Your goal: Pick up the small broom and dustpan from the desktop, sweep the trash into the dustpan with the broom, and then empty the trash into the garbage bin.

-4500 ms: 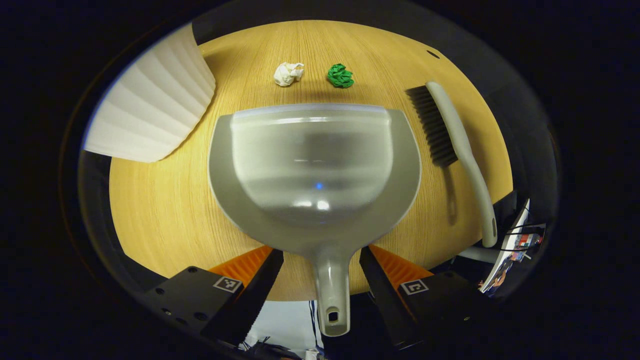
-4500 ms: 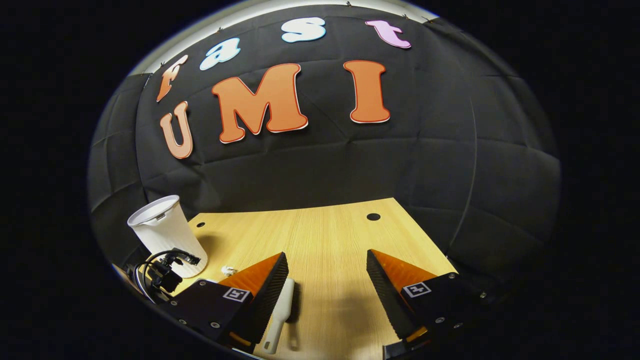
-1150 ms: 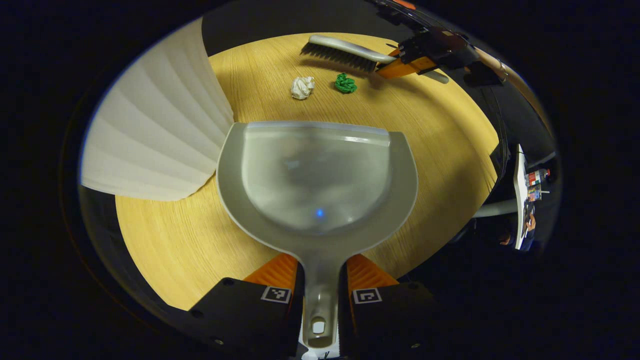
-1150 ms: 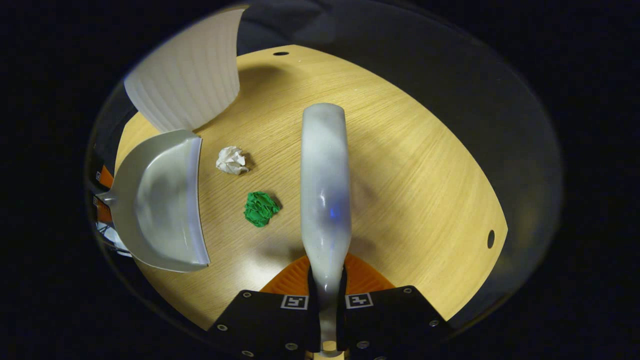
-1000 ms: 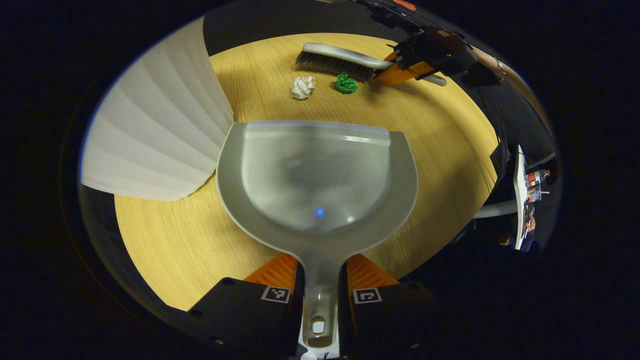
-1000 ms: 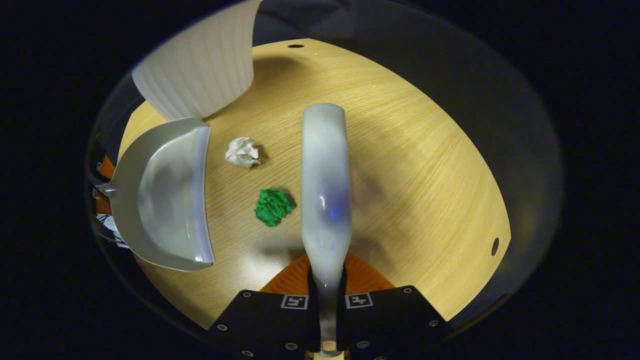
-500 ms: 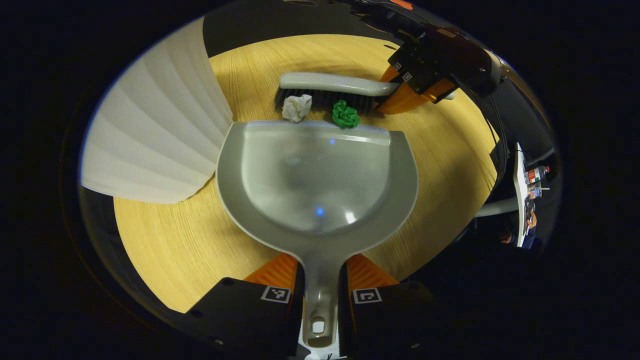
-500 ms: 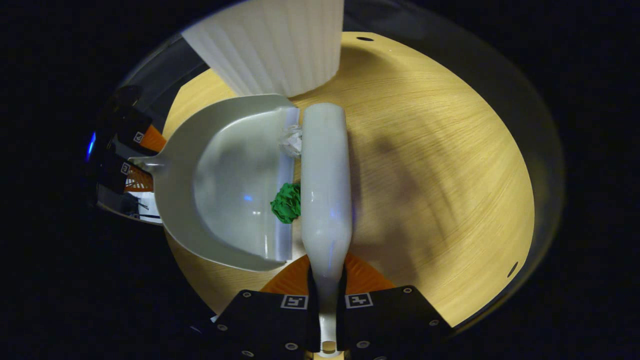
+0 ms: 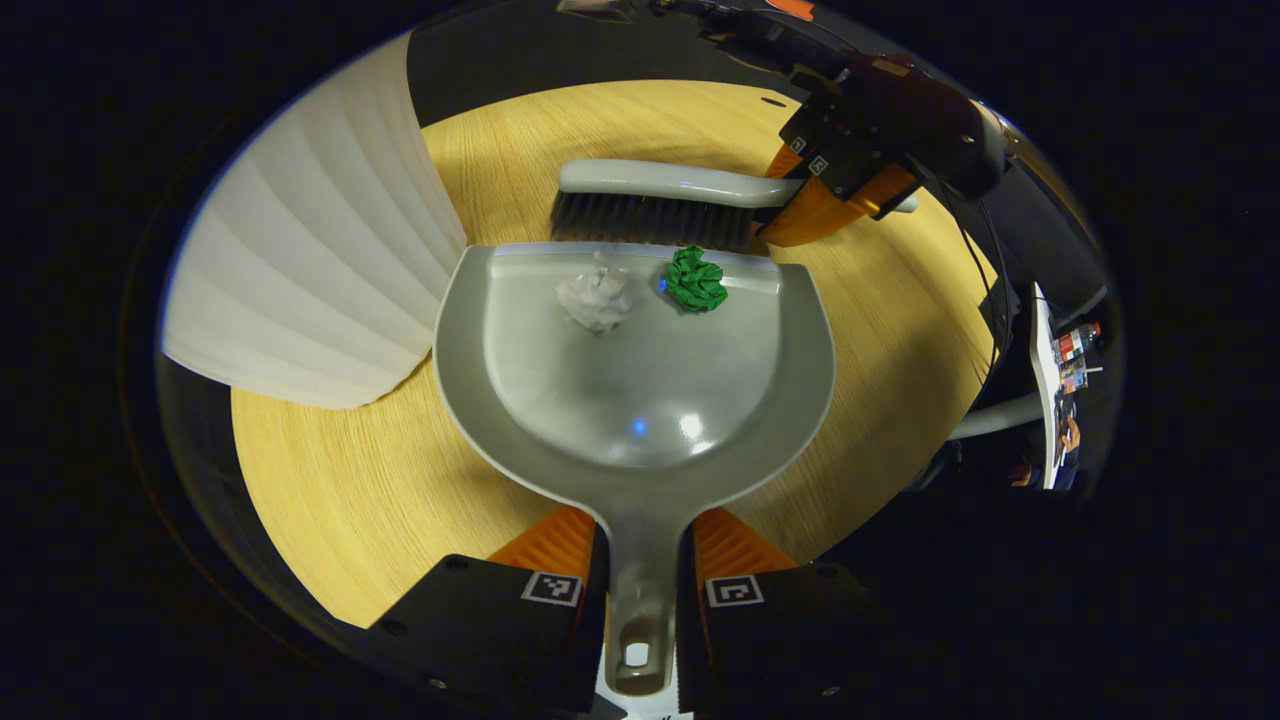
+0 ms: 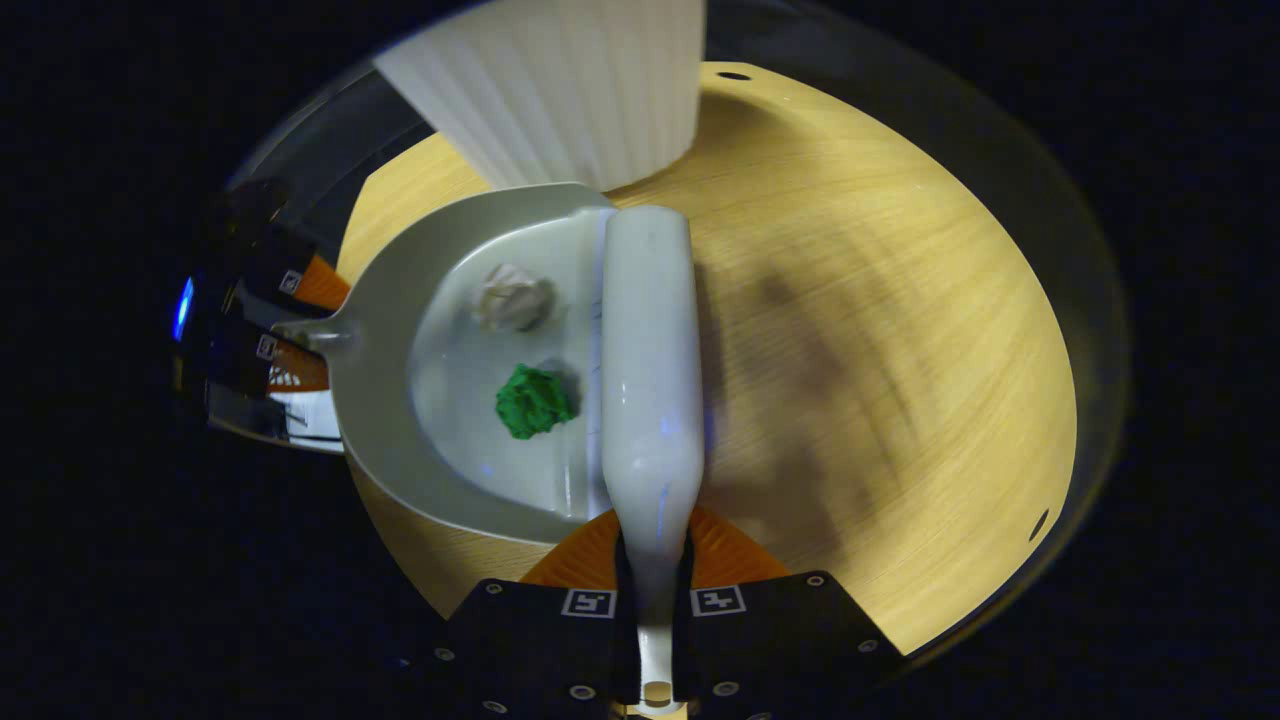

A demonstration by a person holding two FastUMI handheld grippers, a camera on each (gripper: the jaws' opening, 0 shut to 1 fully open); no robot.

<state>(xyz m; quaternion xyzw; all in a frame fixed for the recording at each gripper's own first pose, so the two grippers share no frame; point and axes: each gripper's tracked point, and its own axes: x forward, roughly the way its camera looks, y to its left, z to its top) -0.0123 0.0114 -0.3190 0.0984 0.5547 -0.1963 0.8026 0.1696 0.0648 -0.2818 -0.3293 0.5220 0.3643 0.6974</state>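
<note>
The left gripper (image 9: 640, 580) is pinching the dustpan (image 9: 640, 400) handle between closed jaws; the pan, probably light and stiff, is lying on the bench (image 9: 340, 500), holding white (image 9: 596, 298) and green paper wads (image 9: 696, 282). Beyond, the right gripper (image 9: 800, 195) is clamping the broom (image 9: 655, 200) by its handle at the pan's lip.

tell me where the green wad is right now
In the left gripper view the green wad lies inside the dustpan, just past its front lip, right of the white wad, with the broom behind it.
</note>
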